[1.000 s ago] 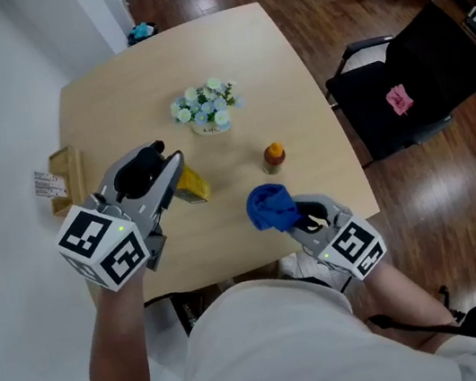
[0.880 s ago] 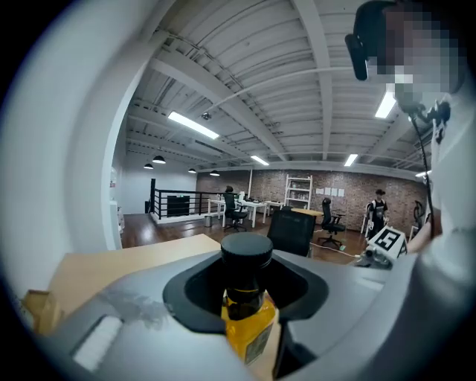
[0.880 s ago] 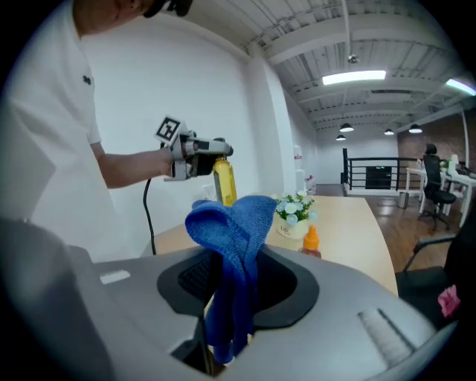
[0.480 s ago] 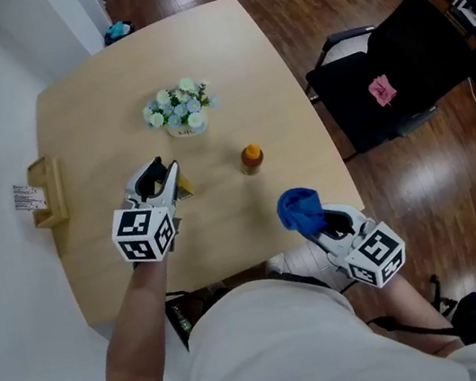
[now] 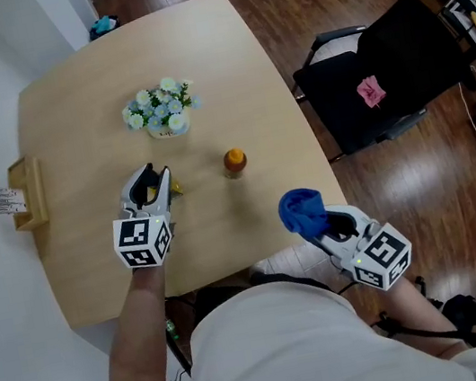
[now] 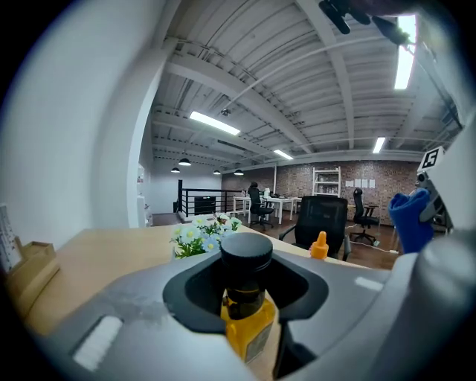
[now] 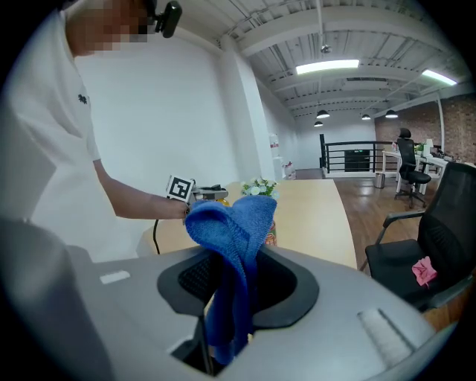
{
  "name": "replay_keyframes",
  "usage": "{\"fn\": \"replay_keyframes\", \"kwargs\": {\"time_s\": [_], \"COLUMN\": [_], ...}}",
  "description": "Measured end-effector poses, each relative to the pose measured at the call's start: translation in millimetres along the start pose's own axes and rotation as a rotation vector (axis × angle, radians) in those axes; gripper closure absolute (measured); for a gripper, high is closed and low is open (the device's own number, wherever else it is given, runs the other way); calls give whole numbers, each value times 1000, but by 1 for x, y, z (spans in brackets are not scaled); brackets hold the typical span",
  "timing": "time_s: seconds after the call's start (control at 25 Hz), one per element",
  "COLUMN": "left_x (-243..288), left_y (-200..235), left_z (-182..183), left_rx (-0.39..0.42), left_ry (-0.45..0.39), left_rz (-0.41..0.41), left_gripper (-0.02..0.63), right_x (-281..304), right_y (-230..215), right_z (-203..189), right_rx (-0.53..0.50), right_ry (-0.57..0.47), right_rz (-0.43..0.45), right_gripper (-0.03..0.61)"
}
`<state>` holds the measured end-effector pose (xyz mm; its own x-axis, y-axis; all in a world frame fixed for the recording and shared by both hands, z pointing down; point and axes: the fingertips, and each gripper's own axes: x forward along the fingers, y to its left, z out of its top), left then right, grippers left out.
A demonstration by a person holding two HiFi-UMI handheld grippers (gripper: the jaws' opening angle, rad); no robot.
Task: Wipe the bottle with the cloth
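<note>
Awaiting wiping, the bottle (image 6: pixel 249 327) is pinched by the left gripper (image 5: pixel 155 186), the cloth (image 5: pixel 301 209) clamped at four o'clock by the right gripper (image 7: pixel 223 335).

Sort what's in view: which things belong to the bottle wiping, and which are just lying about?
In the job:
yellow bottle, gripped by the left gripper
blue cloth, gripped by the right gripper

Lying about:
flowers, orange-capped bottle and wooden holder on the table
black chair beside it
</note>
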<state>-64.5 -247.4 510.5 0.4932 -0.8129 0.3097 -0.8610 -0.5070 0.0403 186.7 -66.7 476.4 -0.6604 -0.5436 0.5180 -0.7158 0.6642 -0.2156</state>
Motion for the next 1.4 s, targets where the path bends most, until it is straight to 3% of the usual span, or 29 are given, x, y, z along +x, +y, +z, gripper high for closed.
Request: {"fn": "replay_keyframes", "kwargs": {"time_s": [0.4,0.64,1.0,1.24,1.4], "left_x": [2,-6,-93,-163,-196], "left_y": [-10,-8,-12,-34,-51], "left_z": [-9,-3,-7,-21,-19], "left_rx": [38,70,43,37,2], "left_ry": [-15,-2,47,114,69], "left_rz": [1,34,123,67,-21], "left_gripper": [465,404,373,374,386], "right_x": [-4,-2,7,12,0], "right_y": [-7,-2,11,36,69], "right_z": [-3,2,2,-6,-7], "right_rx": [-22,-34,-21,-23,-25], "right_ry": [14,-17,-81,-97,-122], "right_rz": [39,74,161,160,106], "right_gripper": [459,459,459,459,459]}}
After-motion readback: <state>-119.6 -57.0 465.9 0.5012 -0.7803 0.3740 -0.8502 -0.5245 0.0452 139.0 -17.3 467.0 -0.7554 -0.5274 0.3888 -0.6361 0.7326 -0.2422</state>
